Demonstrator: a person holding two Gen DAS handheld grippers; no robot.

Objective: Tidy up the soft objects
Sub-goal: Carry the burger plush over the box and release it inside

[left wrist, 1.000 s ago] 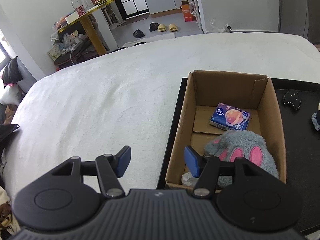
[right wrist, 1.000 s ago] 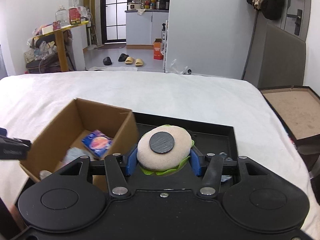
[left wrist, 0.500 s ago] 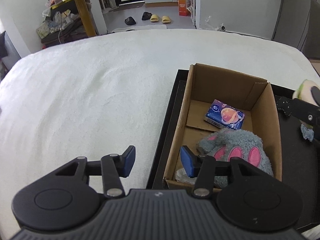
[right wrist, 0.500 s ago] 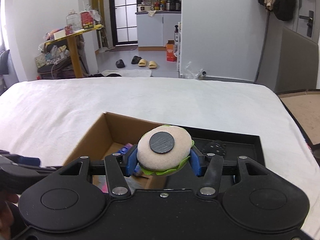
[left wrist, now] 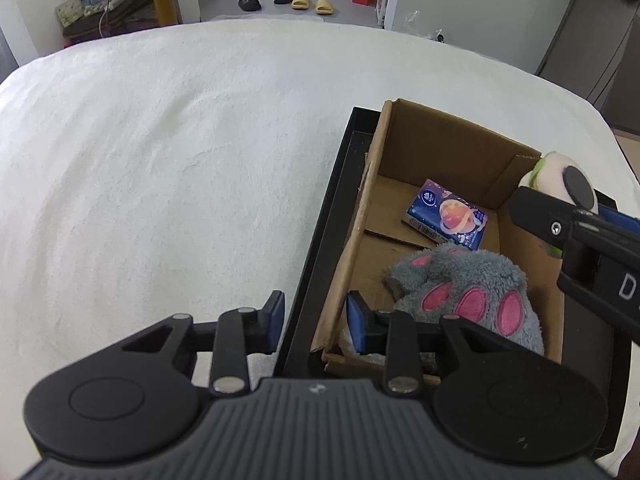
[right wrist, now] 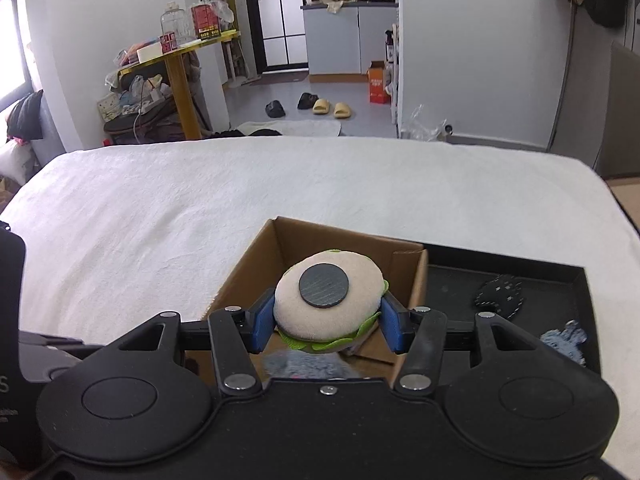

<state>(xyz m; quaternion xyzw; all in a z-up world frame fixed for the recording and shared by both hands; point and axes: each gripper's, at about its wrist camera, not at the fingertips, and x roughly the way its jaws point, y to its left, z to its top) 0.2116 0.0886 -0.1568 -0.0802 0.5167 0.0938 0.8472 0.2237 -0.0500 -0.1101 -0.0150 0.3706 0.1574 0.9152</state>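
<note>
Right wrist view: the burger plush (right wrist: 329, 295) is held clamped in the right hand-held gripper (right wrist: 327, 328) over the box (right wrist: 352, 245). The left hand-held gripper (left wrist: 315, 322), closing astride the box wall at 6 o'clock, grips nothing; the box may be tipped, or the plush dropped outside.

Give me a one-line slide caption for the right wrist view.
Right gripper holds a plush burger above the open cardboard box on the white bed.
</note>
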